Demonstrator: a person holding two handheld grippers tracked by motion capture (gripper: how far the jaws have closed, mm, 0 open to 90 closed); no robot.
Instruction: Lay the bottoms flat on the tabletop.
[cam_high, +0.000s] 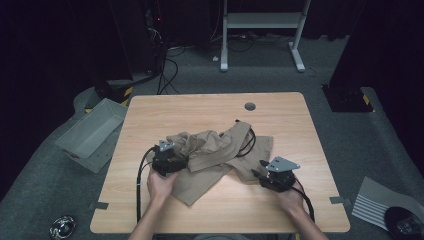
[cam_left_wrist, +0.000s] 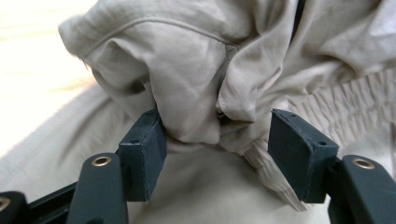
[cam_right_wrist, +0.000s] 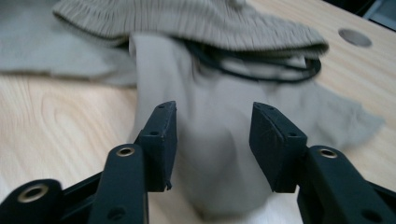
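A crumpled beige garment (cam_high: 215, 150) with an elastic waistband and a black drawstring (cam_high: 248, 142) lies in the middle of the wooden table (cam_high: 210, 107). My left gripper (cam_high: 182, 162) is at the garment's left side. In the left gripper view its jaws stand open (cam_left_wrist: 217, 140) around a bunched fold of the cloth (cam_left_wrist: 187, 84), beside the ribbed waistband (cam_left_wrist: 345, 98). My right gripper (cam_high: 257, 171) is at the garment's right edge. Its jaws (cam_right_wrist: 212, 135) are open over a flat flap of the cloth (cam_right_wrist: 210, 121), and the drawstring (cam_right_wrist: 261, 70) lies beyond.
A grey bin (cam_high: 92, 131) sits on the floor off the table's left edge. A round cable hole (cam_high: 250, 106) marks the table's far side. A white frame stand (cam_high: 262, 25) and cables are behind. Striped paper (cam_high: 380, 202) lies on the floor at right.
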